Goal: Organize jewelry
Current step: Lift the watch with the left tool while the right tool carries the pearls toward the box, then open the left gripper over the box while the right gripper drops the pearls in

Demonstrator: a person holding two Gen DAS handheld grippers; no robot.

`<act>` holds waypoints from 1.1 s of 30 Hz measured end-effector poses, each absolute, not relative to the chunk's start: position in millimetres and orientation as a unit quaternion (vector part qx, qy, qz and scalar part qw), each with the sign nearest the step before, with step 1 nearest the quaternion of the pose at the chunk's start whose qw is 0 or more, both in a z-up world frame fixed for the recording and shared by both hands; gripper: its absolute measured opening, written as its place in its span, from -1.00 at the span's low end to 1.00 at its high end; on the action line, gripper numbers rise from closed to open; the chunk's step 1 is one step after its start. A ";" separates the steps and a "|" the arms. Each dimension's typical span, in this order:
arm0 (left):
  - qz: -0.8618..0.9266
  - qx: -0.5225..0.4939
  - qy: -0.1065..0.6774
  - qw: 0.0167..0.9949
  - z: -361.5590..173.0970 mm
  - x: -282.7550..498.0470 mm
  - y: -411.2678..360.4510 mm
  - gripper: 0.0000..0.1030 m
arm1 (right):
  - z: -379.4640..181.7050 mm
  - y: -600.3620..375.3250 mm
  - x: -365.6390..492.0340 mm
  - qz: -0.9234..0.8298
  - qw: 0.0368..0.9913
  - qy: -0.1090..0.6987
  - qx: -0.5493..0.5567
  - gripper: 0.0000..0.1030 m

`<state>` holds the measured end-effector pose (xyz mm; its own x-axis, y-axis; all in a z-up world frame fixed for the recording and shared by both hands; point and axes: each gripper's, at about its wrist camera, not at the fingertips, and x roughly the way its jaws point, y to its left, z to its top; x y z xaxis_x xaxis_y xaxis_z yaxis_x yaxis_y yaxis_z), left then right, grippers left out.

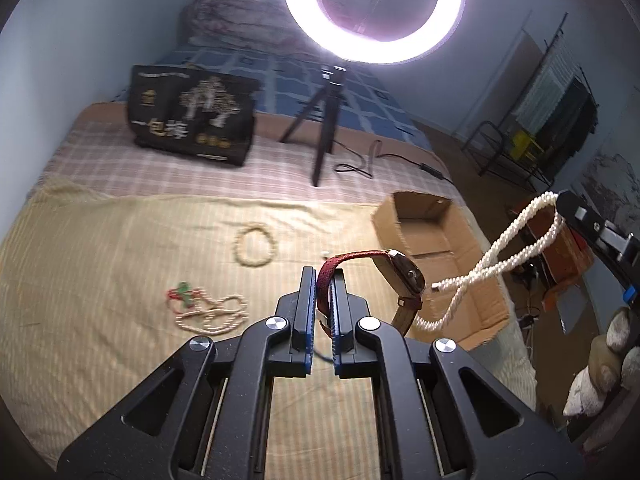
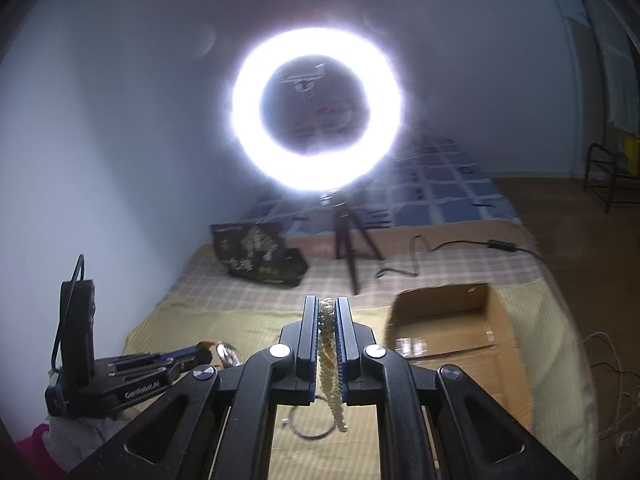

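Left wrist view: bed (image 1: pixel 120 240) is filling the frame, yellow cloth under the jewelry, ring light (image 1: pixel 374 12) glaring at top. Box (image 1: pixel 436 256) is sitting open at the cloth's right edge. Left gripper (image 1: pixel 326 280) is clamping the watch (image 1: pixel 400 276) by its red strap, jaws nearly closed on it; the watch face is hanging out to the right, off the bed, in front of the box. Right gripper (image 1: pixel 568 204) is poking in from the right edge, mostly cut off, holding a pearl necklace (image 1: pixel 504 256) that is dangling over the box. Bracelet (image 1: pixel 254 244) and a tangle of beads (image 1: pixel 208 308) are lying on the cloth, left of the jaws.

Right wrist view: right gripper (image 2: pixel 328 312) is squeezing the pearl necklace (image 2: pixel 330 360) between closed jaws, strands trailing down behind the fingers. Left gripper (image 2: pixel 200 354) is showing low left, watch (image 2: pixel 228 354) at its tip, blurred. Glare is washing out the wall; a thin ring (image 2: pixel 310 424) under the gripper is half hidden.
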<state>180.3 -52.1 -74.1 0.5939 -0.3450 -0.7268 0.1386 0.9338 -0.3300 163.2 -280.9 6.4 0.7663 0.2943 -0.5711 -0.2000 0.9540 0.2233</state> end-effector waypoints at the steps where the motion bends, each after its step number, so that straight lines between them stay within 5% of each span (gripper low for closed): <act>1: -0.141 -0.118 0.430 0.884 -74.1 181.3 -58.4 -0.92 | 6.9 -286.3 163.4 0.126 0.938 0.314 0.076 -0.90; 29: -0.234 -0.079 0.472 0.846 -117.7 199.0 -216.0 -0.92 | -50.5 -407.7 184.7 0.006 0.918 0.383 0.102 -0.89; 32: -0.247 -0.083 0.470 0.843 -121.0 200.4 -221.5 -0.83 | -55.2 -414.1 185.5 0.010 0.915 0.387 0.116 -0.68; 33: -0.246 -0.080 0.469 0.844 -120.9 200.4 -222.4 -0.60 | -55.5 -415.8 185.6 0.009 0.915 0.386 0.119 -0.28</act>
